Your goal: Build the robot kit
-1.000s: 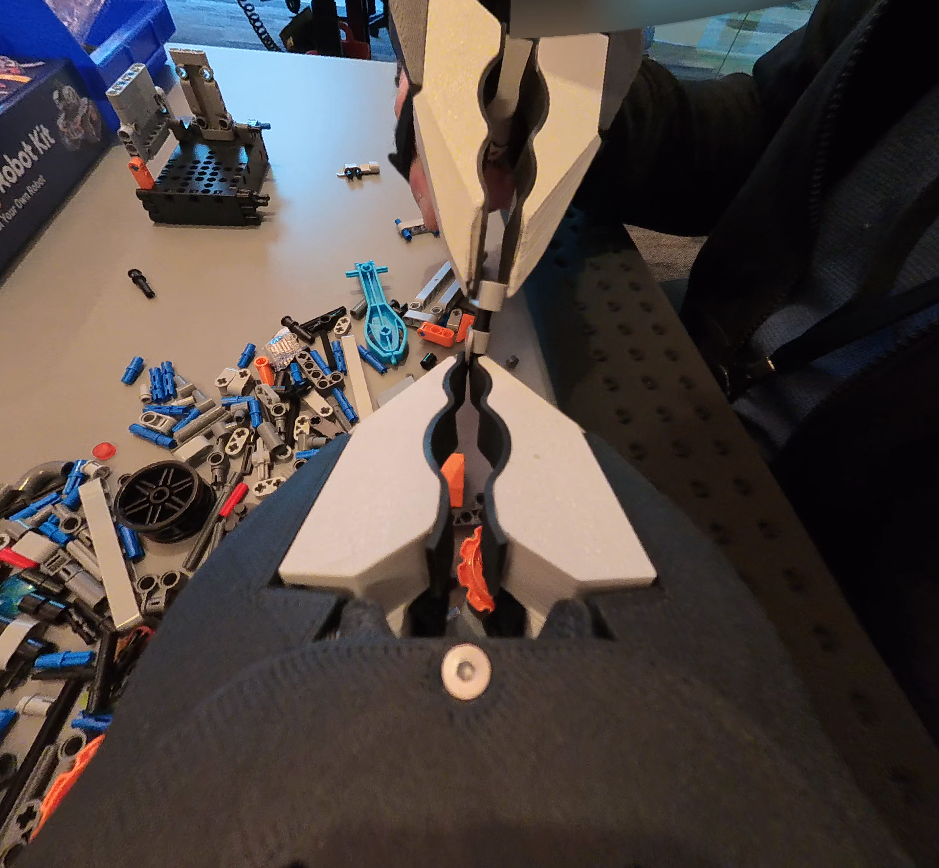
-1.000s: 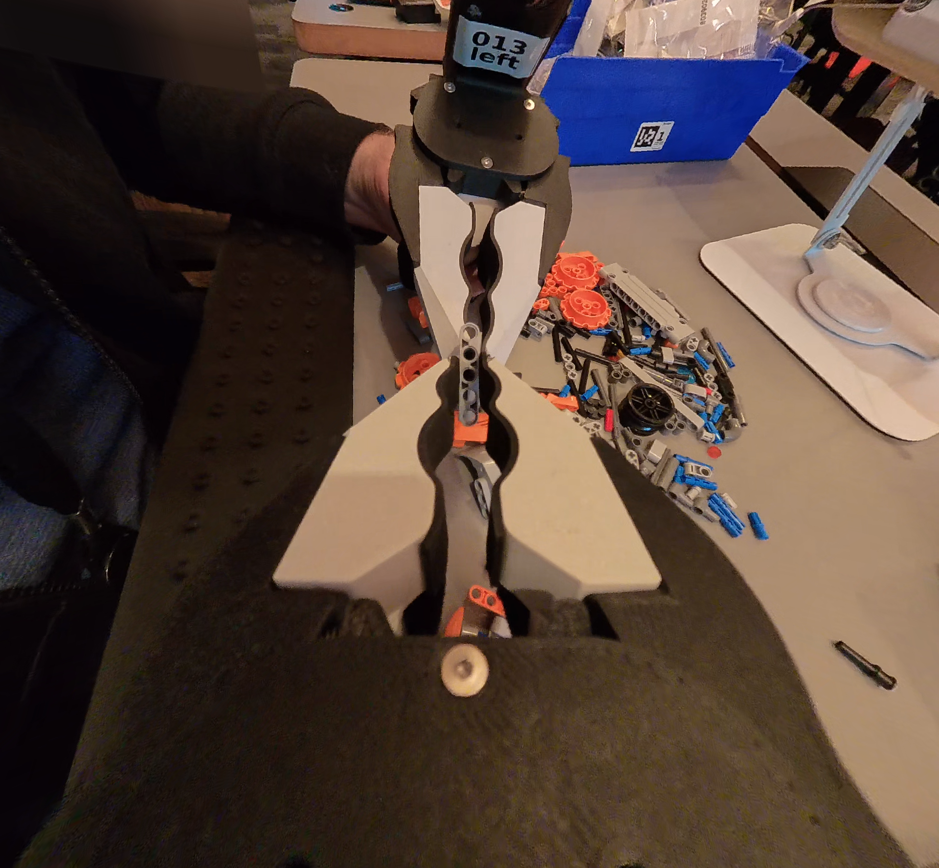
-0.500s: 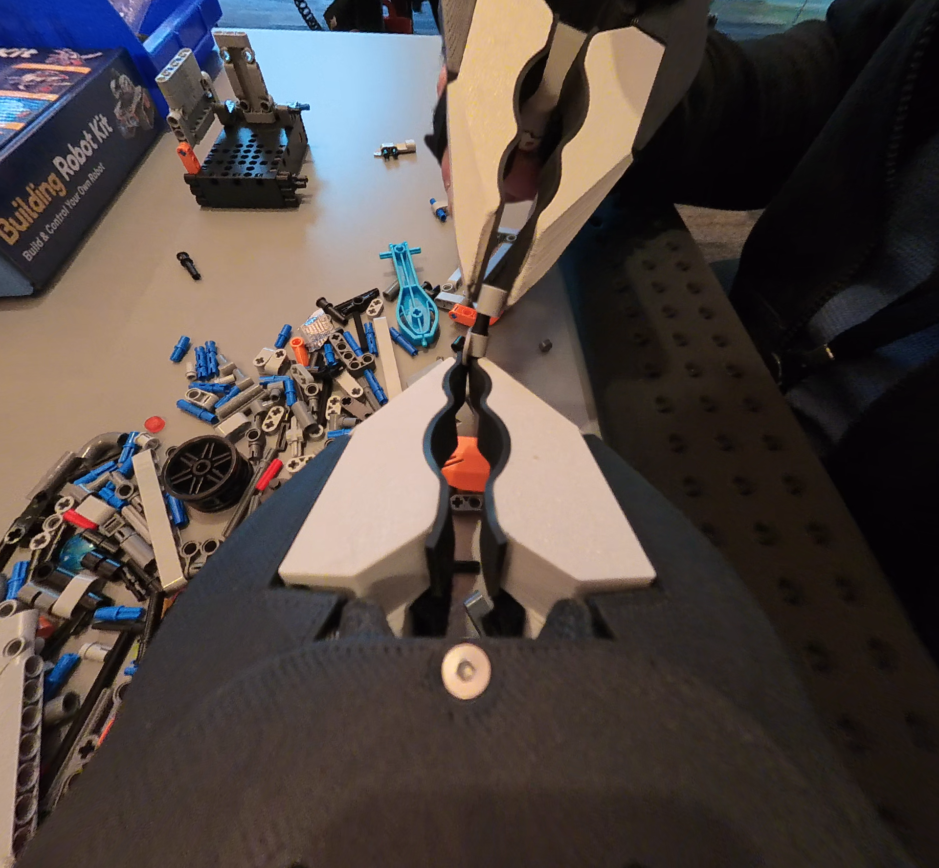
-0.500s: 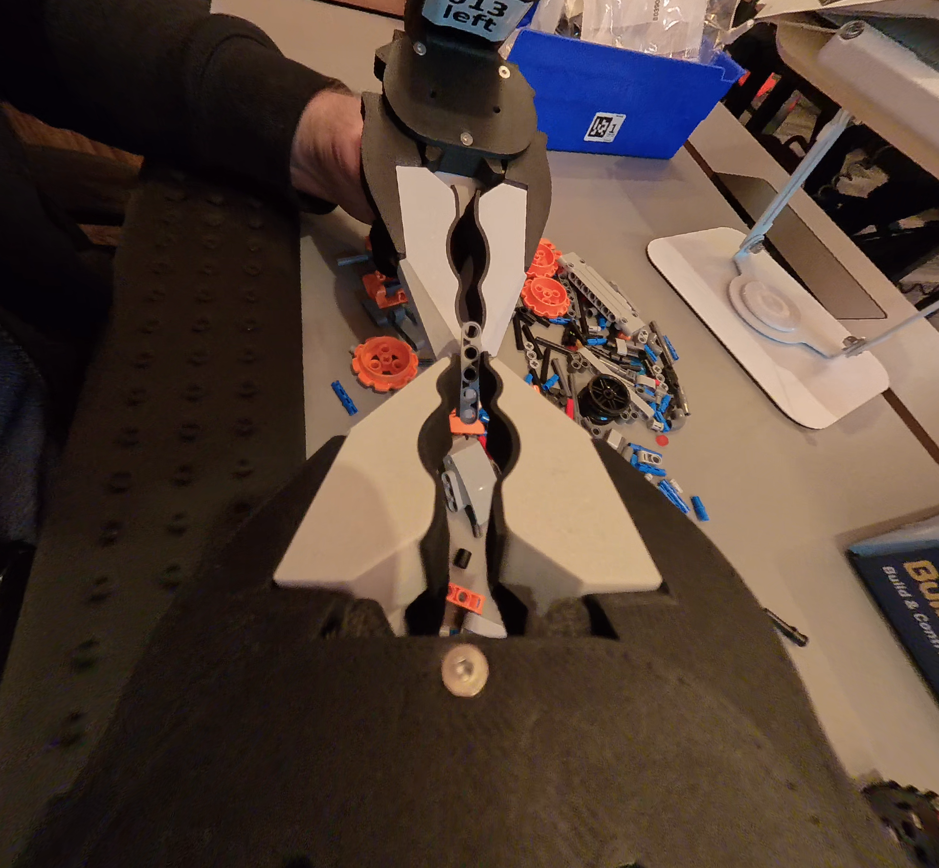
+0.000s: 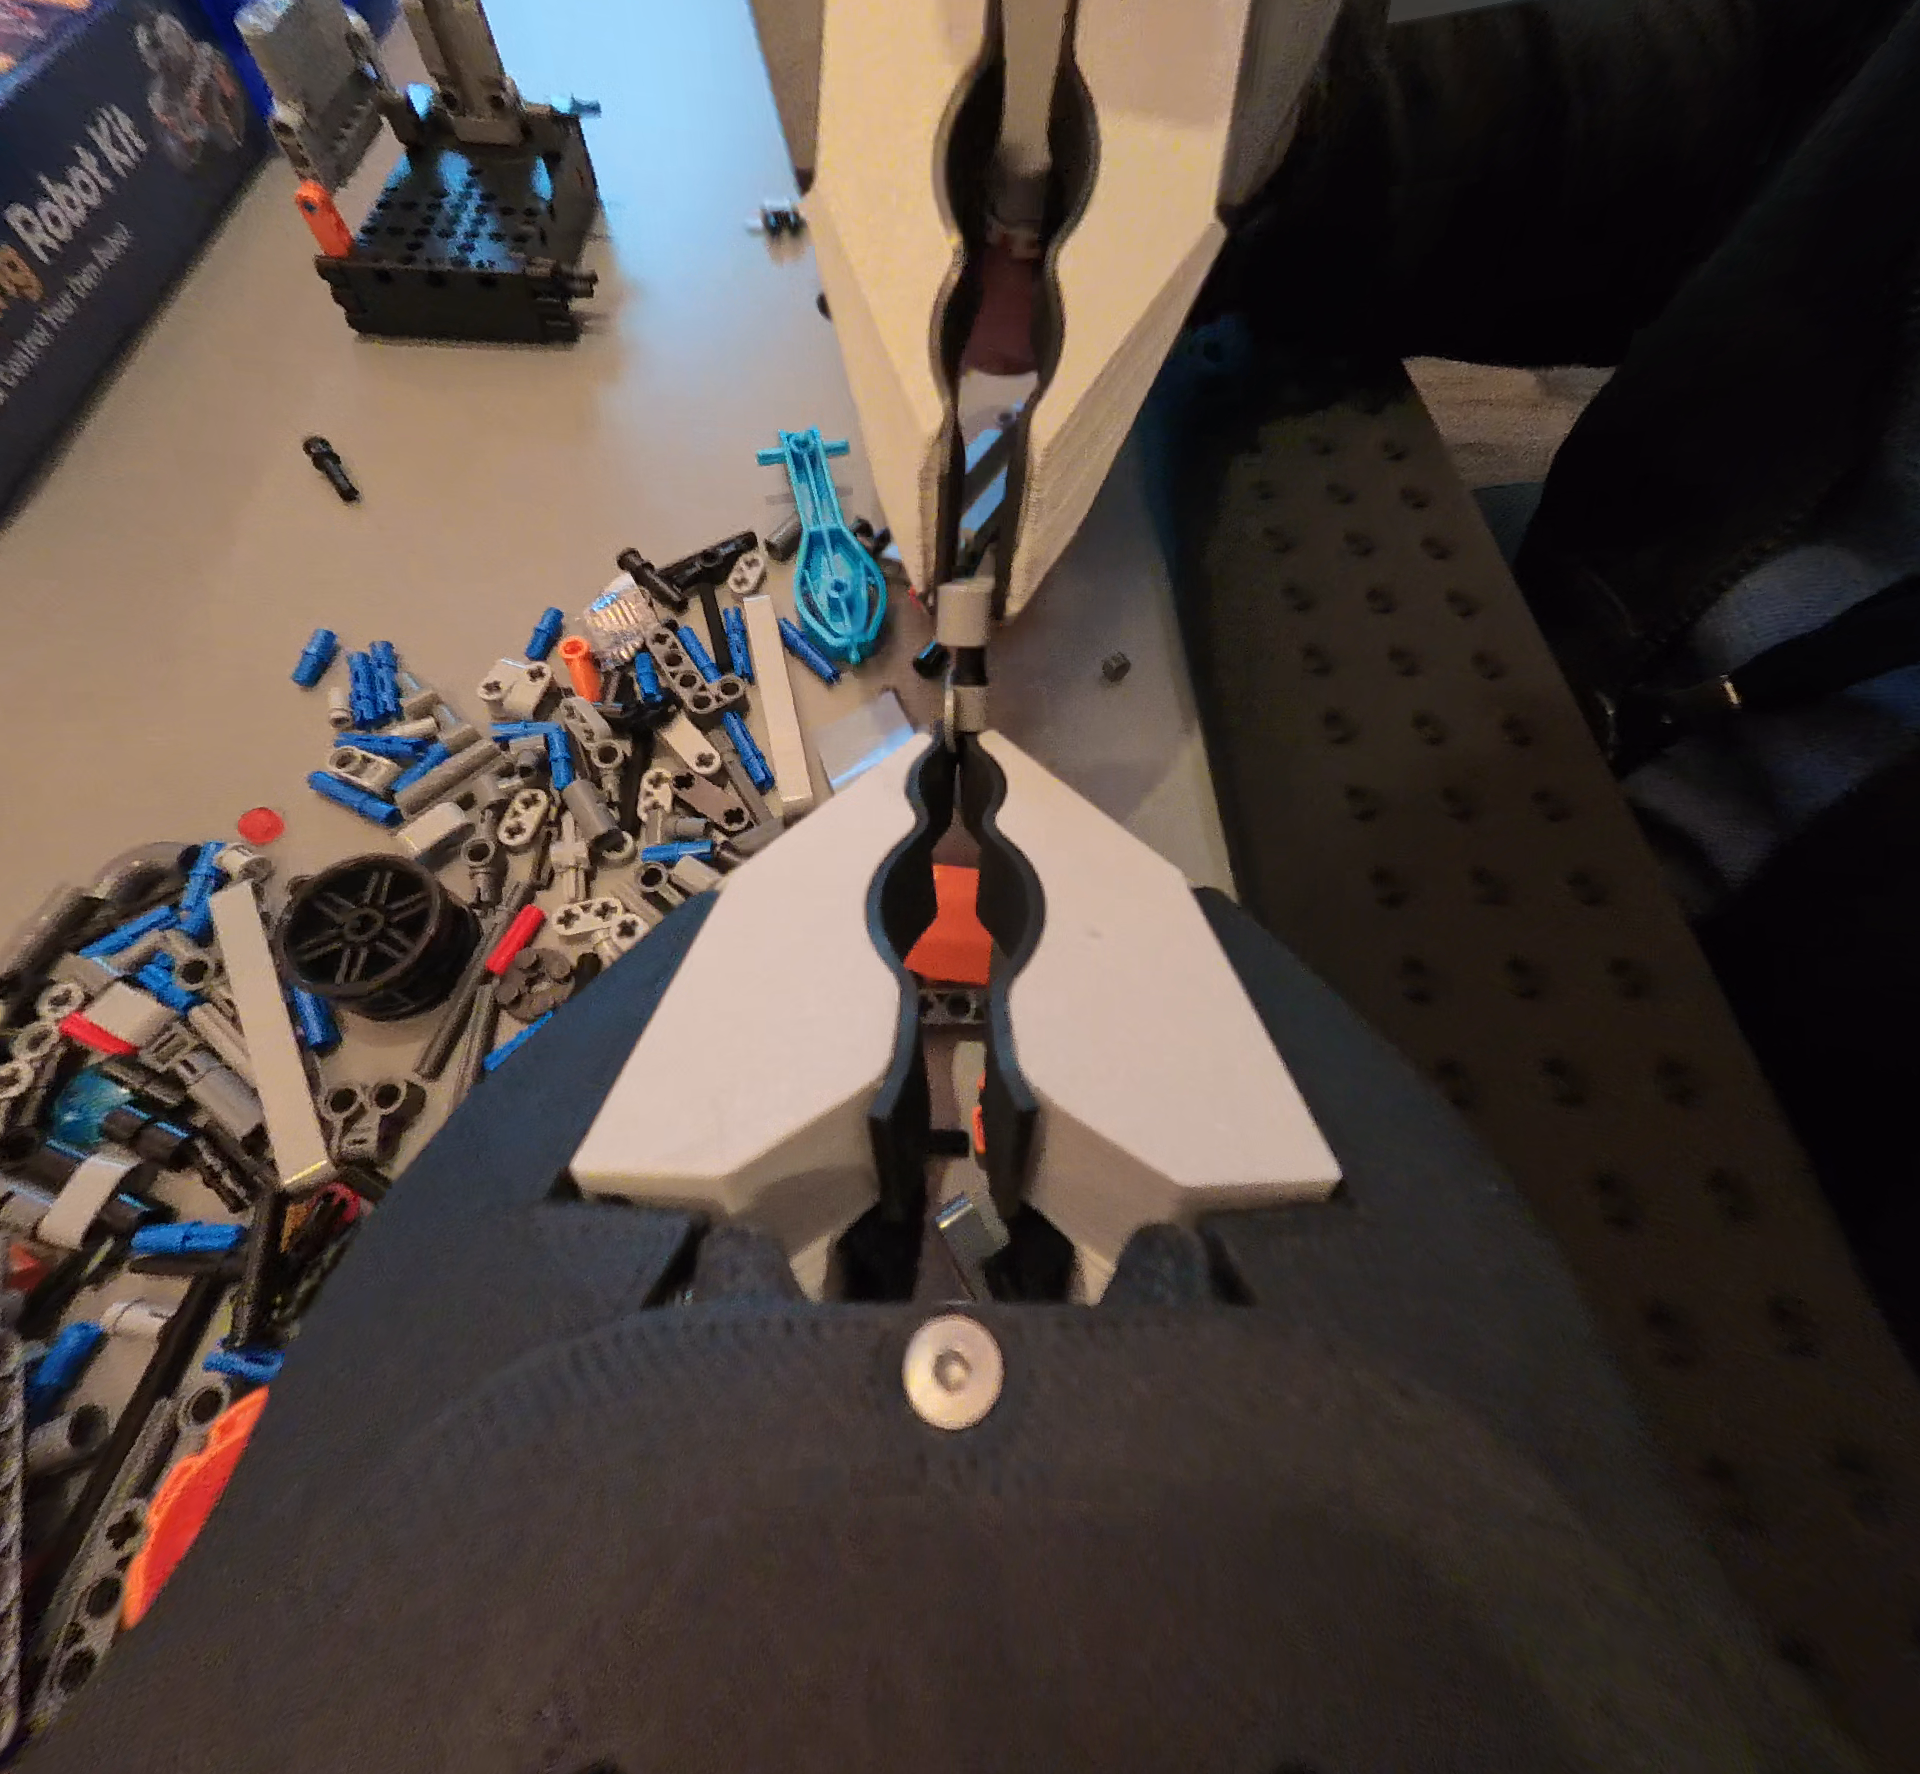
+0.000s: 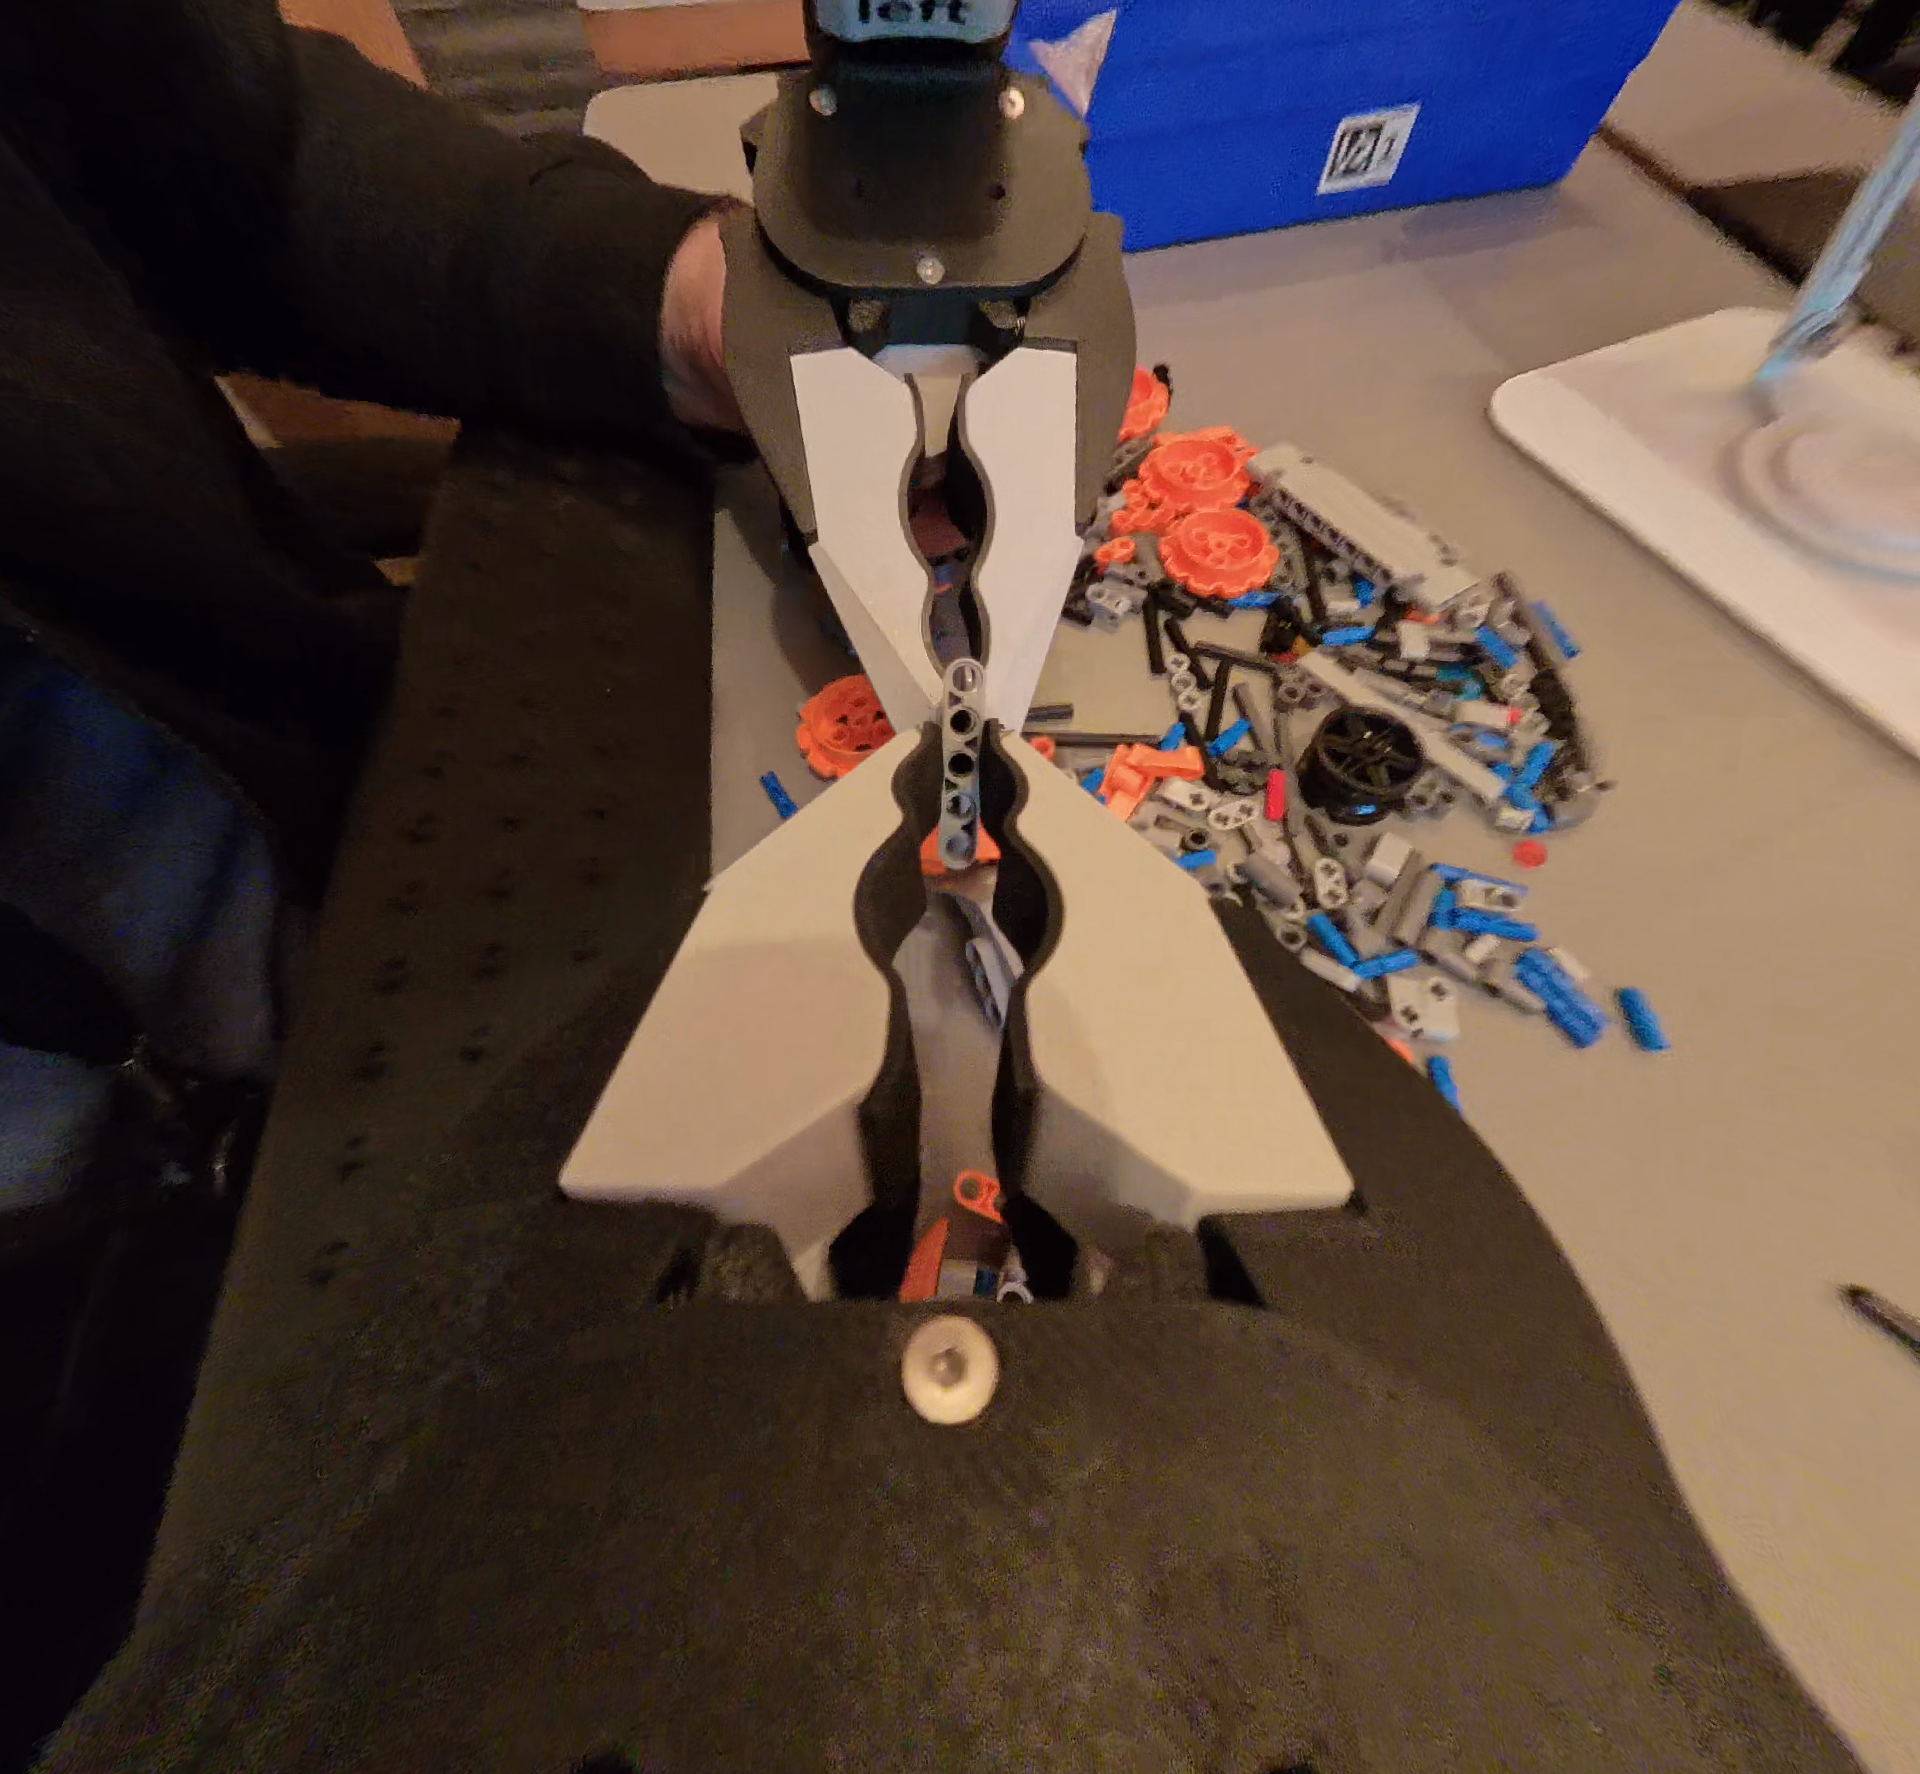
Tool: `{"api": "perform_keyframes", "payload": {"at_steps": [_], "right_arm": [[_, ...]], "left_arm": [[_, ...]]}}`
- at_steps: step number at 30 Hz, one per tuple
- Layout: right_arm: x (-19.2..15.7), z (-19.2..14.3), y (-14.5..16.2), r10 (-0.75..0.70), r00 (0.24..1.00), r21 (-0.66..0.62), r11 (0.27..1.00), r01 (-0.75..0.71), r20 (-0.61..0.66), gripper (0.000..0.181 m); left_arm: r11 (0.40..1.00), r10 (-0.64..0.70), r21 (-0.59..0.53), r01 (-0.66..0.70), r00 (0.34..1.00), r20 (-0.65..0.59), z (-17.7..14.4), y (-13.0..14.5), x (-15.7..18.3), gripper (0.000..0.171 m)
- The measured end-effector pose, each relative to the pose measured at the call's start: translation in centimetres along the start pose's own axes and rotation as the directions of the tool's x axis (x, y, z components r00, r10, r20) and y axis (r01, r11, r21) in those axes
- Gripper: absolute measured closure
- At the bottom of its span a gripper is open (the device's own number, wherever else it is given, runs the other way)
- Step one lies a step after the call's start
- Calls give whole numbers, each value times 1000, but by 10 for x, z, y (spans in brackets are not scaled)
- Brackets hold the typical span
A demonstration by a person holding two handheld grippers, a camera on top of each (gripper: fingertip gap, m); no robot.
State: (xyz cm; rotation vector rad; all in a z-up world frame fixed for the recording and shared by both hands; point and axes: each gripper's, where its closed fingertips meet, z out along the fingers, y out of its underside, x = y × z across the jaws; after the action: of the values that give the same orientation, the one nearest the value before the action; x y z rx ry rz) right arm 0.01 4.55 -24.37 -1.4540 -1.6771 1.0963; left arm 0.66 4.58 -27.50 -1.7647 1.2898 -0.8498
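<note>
Tilted upright now, both pinching claws, left (image 5: 961, 737) and right (image 6: 961, 737), share a grey beam (image 6: 960, 758) over the littered grey table (image 5: 499, 457).

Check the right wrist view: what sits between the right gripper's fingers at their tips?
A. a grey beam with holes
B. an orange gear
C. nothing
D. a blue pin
A: the grey beam stands between the fingertips of the right gripper, its top reaching to the left gripper opposite; the orange gears lie on the table.
</note>
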Motion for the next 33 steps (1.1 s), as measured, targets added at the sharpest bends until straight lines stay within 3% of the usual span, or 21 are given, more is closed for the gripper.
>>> {"api": "perform_keyframes", "payload": {"at_steps": [4, 8, 13, 18, 28, 33], "right_arm": [[1, -4, 0, 231, 953, 48, 968, -245, 196, 176], [-1, 0, 8, 326, 907, 0, 941, -338, 268, 177], [-2, -1, 4, 249, 938, 26, 965, -263, 239, 176], [-4, -4, -5, 202, 946, 76, 971, -228, 253, 176], [1, -9, -19, 480, 699, 76, 794, -603, 530, 177], [6, -7, -20, 486, 709, 100, 786, -611, 511, 177]], "left_arm": [[993, -115, 12, 117, 989, -97, 3, -4, 8, 171], [979, -202, -36, 199, 970, -138, 6, 5, 11, 171], [977, -214, -34, 211, 966, -146, 3, 2, 13, 171], [956, -281, 12, 292, 930, -237, -3, -7, 17, 171], [882, -420, 52, 468, 833, -361, -10, -21, 17, 171], [878, -428, 59, 474, 836, -343, -11, -21, 13, 171]]}}
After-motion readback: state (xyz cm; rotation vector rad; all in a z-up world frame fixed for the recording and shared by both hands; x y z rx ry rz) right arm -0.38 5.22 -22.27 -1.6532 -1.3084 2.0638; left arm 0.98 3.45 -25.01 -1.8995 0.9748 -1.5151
